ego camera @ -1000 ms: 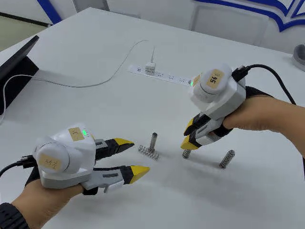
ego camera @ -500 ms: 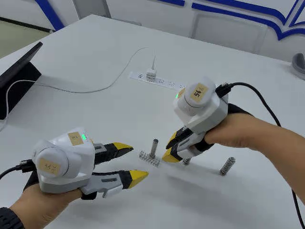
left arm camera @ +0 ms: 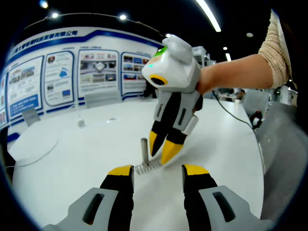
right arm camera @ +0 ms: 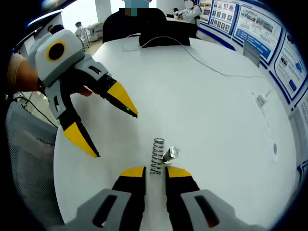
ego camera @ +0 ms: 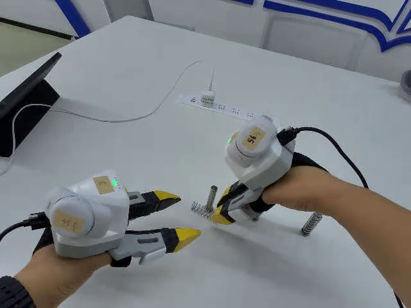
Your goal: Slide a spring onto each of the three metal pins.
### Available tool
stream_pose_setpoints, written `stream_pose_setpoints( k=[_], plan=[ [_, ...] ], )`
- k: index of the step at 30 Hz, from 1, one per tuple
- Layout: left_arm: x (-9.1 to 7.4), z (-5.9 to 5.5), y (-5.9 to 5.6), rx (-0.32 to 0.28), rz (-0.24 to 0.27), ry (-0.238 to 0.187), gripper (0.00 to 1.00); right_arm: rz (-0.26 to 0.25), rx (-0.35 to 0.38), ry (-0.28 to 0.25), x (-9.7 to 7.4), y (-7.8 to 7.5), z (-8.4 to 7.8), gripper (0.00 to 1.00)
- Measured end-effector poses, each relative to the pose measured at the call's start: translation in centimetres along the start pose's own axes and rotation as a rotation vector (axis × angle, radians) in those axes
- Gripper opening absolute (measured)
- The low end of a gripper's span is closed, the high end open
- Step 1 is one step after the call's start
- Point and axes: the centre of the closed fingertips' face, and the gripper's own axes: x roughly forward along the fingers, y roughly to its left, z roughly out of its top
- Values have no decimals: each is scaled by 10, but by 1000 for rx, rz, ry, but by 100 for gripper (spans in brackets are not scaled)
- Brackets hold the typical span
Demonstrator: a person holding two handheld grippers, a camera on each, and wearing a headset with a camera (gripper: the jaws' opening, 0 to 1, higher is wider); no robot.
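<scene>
our right hand-held gripper [ego camera: 221, 215] just swung left to the loose spring [ego camera: 201, 208] lying on the table [ego camera: 115, 167] right beside the bare pin [ego camera: 210, 196], jaws barely apart and holding nothing yet, left hand-held gripper [ego camera: 183, 217] wide open and empty, so we reckon pickup's next

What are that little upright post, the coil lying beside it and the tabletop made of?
Pin: looks like metal, likely steel; grey, with a bright sheen on its flat top.
Spring: a coil of thin silvery wire, probably steel too.
Table: smooth white top with a soft sheen, perhaps laminate or painted board; the look leaves that open.
</scene>
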Motion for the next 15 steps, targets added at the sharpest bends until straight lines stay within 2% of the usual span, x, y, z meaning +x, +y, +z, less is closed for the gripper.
stream_pose_setpoints(
  k=[15],
  plan=[
    [0,-2,0,-4,5,1,40,8,2,23,9,1,-5,13]
  ],
)
